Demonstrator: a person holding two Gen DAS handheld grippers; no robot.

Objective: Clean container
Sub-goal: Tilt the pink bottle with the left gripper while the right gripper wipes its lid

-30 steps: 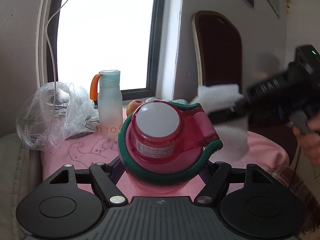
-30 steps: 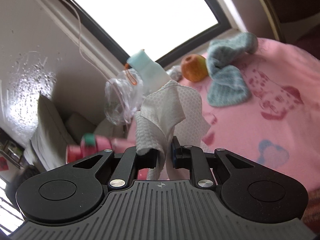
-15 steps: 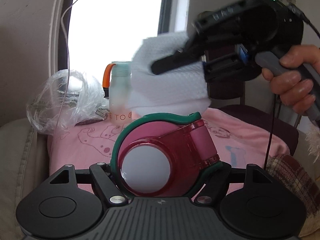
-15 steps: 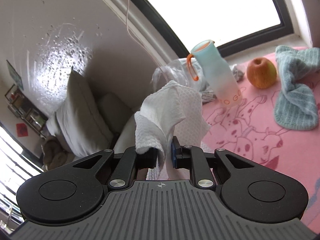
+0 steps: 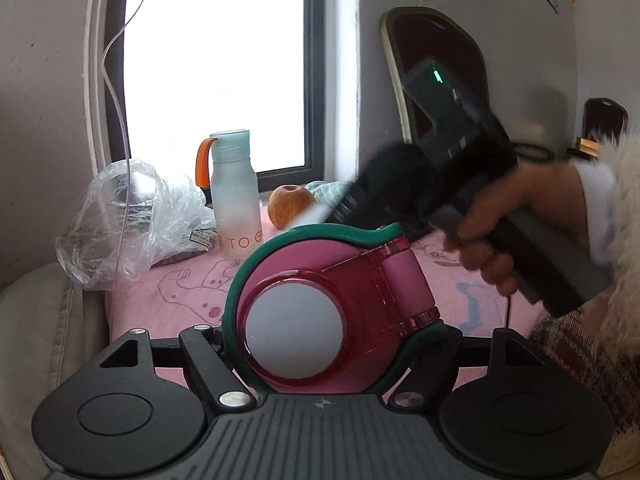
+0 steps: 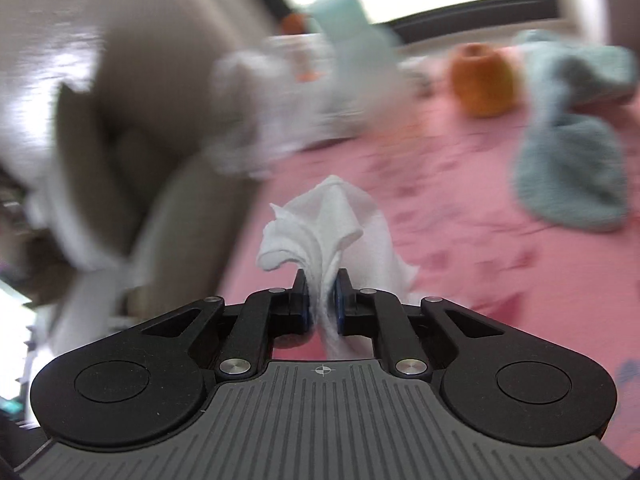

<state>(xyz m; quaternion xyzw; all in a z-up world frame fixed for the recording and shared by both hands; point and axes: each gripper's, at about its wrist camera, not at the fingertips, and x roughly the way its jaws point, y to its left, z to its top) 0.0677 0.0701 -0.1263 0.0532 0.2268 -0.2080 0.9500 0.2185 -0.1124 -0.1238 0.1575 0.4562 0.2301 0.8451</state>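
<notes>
Container (image 5: 320, 312): pink bottle with a green handle loop, lying on its side between the left gripper's fingers, pale round base toward the camera; held over the pink cloth (image 5: 176, 292).
Left gripper (image 5: 320, 344): jaws clamped on the container's flanks, likely to steady it and offer its upper side for wiping.
Right gripper (image 6: 322, 300): jaws pinched together on a bunched white wipe (image 6: 332, 224), which sticks out ahead of the tips as a pad.
Right hand (image 5: 504, 224): seen from the left wrist view just right of and above the container, fist round the grey handle, tool angled down and left toward the container's top edge; blurred, so contact cannot be told.
Wipe near container: a pale streak shows at the green rim, too smeared to place.
Step, as judged: wiping the outside of the container.
Behind the container: frosted bottle (image 5: 236, 200), apple (image 5: 290, 206), plastic bag (image 5: 132, 216), blue towel (image 6: 572, 168).
</notes>
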